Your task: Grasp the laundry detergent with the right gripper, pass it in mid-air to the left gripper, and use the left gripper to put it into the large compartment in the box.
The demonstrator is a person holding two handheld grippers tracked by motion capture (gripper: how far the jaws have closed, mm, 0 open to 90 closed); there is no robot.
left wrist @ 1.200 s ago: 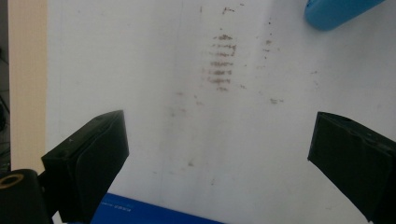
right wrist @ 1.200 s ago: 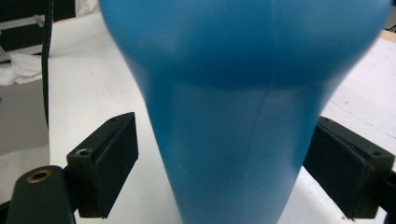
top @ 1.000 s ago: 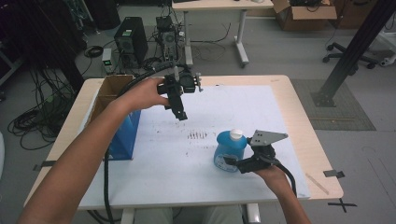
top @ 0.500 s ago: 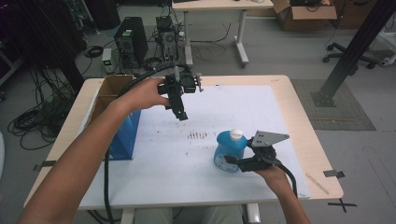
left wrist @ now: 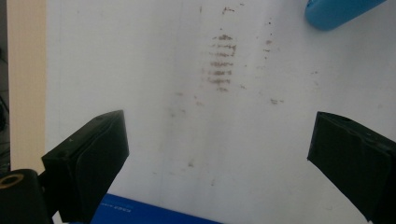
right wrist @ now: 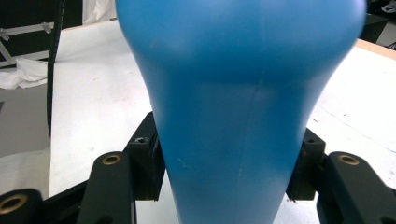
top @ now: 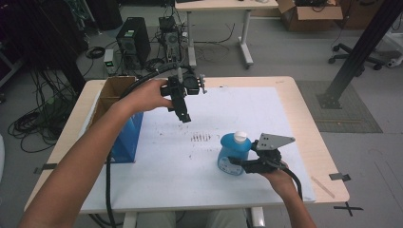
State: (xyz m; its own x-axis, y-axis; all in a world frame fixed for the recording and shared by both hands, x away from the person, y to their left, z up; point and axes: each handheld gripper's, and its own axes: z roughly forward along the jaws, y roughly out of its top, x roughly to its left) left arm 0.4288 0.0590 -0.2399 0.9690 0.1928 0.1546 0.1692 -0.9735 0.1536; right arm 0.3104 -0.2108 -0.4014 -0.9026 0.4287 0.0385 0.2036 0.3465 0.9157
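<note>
Blue bottle [top: 233, 153], white cap [top: 241, 137], stands upright on the white sheet [top: 266, 109] that covers the worktop [top: 304, 102]. All places below are given relative to this bottle.

Right gripper [top: 237, 164]: at the bottle's lower body, on the side nearer the person. Its 2 fingers [right wrist: 148, 161] have just been closing and now press against the bottle's sides, 1 on each flank, as the right gripper view shows. The bottle [right wrist: 238, 93] sits between them, clamped. The grey 3-cornered plate on the gripper sits just to the right of the cap.

Left gripper [top: 185, 116]: up and to the left of the bottle, well apart from it, held above the sheet and pointing down. Its 2 fingers [left wrist: 91, 161] stand wide apart with nothing between them. In the left gripper view a corner of the bottle [left wrist: 336, 11] shows at the top right.

Brown smudge marks [top: 200, 137] on the sheet: just left of the bottle's cap, between bottle and left gripper.

Blue box [top: 124, 135]: far left of the bottle, at the sheet's edge, with an open cardboard box [top: 114, 90] behind it.
</note>
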